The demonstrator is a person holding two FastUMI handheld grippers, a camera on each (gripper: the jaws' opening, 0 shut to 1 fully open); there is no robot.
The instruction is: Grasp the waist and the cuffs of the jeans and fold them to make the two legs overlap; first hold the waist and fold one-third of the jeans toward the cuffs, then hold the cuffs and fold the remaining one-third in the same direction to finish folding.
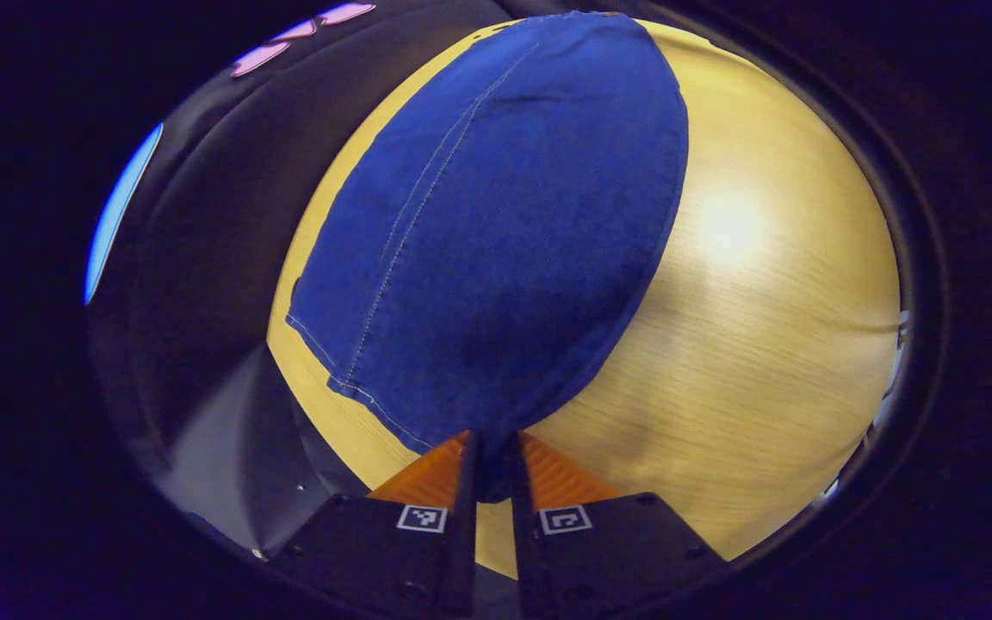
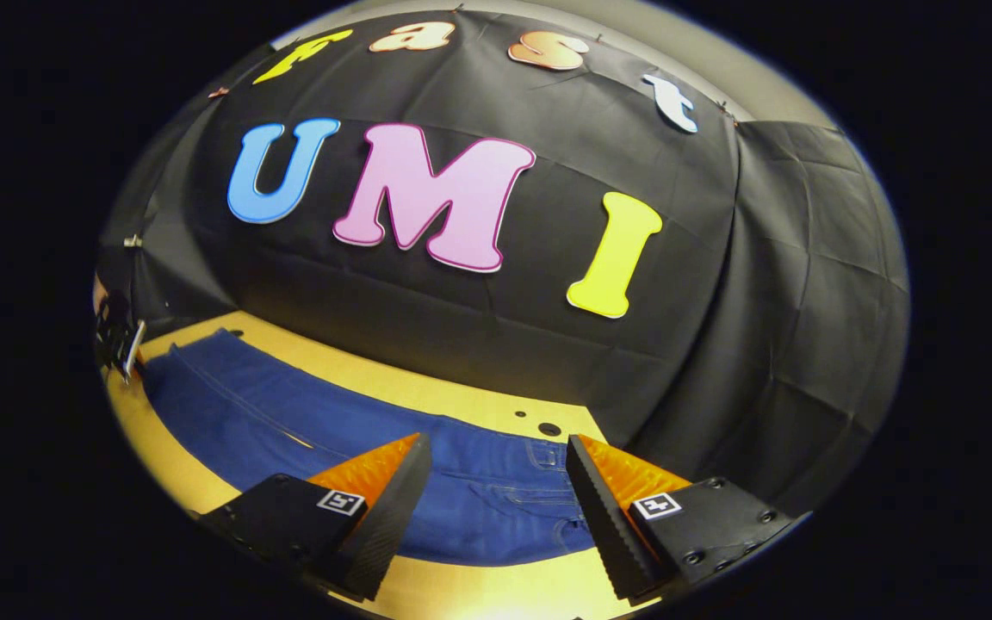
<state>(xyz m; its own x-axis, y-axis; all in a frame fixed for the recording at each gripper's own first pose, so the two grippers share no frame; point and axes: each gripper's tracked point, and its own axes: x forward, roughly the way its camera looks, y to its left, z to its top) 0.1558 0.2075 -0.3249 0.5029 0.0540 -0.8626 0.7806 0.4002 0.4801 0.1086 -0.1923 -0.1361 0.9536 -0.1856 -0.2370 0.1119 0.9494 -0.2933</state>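
Note:
Blue jeans (image 1: 496, 224) lie stretched out lengthwise on the wooden table (image 1: 763, 344), running away from my left gripper (image 1: 492, 469). That gripper is shut on the near cuff edge, with denim pinched between its orange-and-black fingers. In the right gripper view the jeans (image 2: 306, 422) lie flat along the table (image 2: 479, 594), waist end with pockets and belt loops nearest. My right gripper (image 2: 496, 482) hovers open just above the waist, fingers wide apart and holding nothing. The left gripper (image 2: 117, 340) shows small at the far cuff end.
The black cloth wall (image 2: 461, 327) stands close behind the table's far edge. Two small holes (image 2: 543, 426) mark the tabletop near the waist. Bare wood (image 1: 763, 258) spreads to the right of the jeans in the left gripper view.

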